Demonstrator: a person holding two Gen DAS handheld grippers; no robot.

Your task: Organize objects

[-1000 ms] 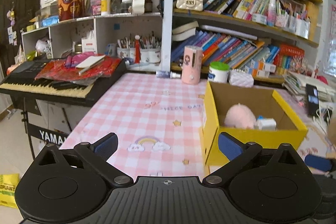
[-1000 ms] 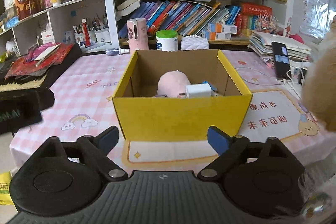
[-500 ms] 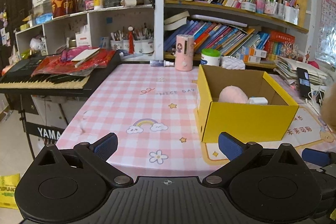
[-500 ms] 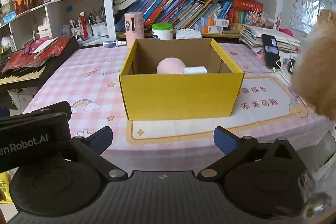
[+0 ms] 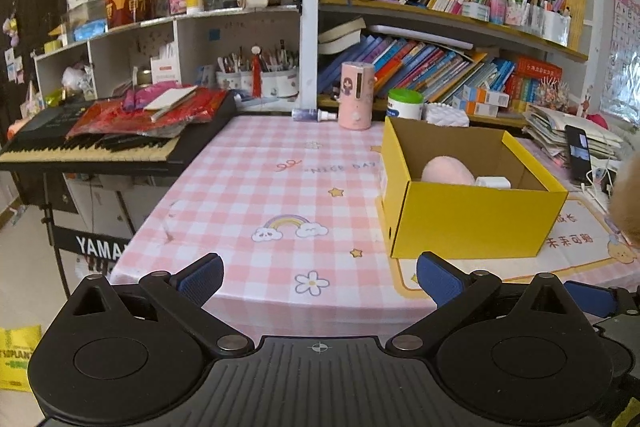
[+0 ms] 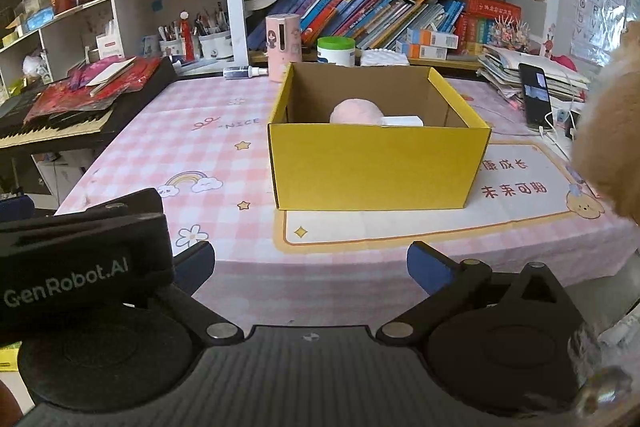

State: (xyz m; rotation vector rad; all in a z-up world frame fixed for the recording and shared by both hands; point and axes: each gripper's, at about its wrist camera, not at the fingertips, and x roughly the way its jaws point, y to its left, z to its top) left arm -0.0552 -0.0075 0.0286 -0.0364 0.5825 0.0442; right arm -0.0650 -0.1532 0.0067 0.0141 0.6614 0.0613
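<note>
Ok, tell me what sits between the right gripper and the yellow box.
Nothing stands there. In the right wrist view, only bare pink checked tablecloth and the cream mat's edge lie between the open right gripper and the yellow box.

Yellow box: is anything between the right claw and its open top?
Nothing visible. The right claw is open and empty, and only bare tablecloth lies before the yellow box. Inside sit a pink plush and white item.

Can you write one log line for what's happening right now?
left gripper: open, holding nothing | right gripper: open, holding nothing | yellow cardboard box: on table, contains round pink plush toy
</note>
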